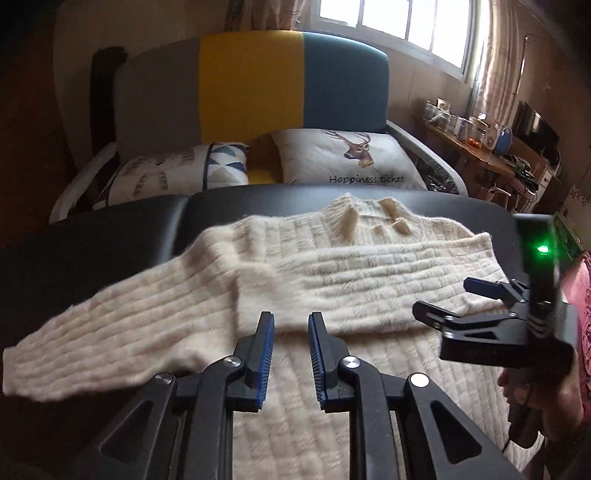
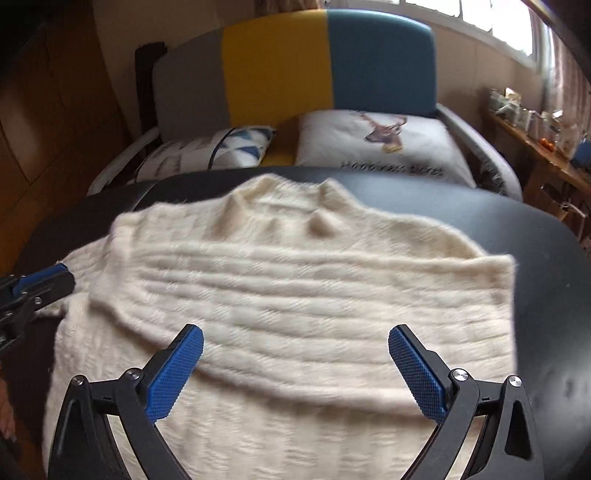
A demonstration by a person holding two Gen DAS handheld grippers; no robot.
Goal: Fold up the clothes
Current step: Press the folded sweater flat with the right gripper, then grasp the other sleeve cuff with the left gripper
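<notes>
Cream sweater (image 1: 280, 266) lies flat on a black, smooth, leather-like table (image 1: 110, 229). Knit is thick and fuzzy, with raised ribs and a blocky basket pattern. Ribbed collar (image 1: 354, 206) points away from the cameras, toward the sofa; hem end runs toward the viewer, so the body's long axis goes near to far. One sleeve (image 1: 351, 273) is folded across the chest, ribs running side to side, its end near the left wrist view's right side. The other sleeve (image 1: 85, 339) stretches out flat to the left at a slant, cuff near the table's edge.

Left gripper (image 1: 291, 328): black frame, blue ridged pads, tilted down over the sweater's middle, just before the folded sleeve's edge. Narrow gap between the fingers, no cloth in it, nothing grasped.

Right gripper (image 2: 295, 350): fingers spread wide, blue mesh-textured pads (image 2: 173, 373) facing in, released, angled down above the folded sleeve. In the left wrist view it enters from the right, held by a hand (image 1: 543, 402), with a green light on its housing.

Behind the table: sofa (image 1: 251, 81) with a grey, yellow and teal back panel, a deer-print cushion (image 1: 351, 158), and a blue-triangle cushion (image 1: 184, 170). Window (image 1: 399, 26) bright at upper right.
</notes>
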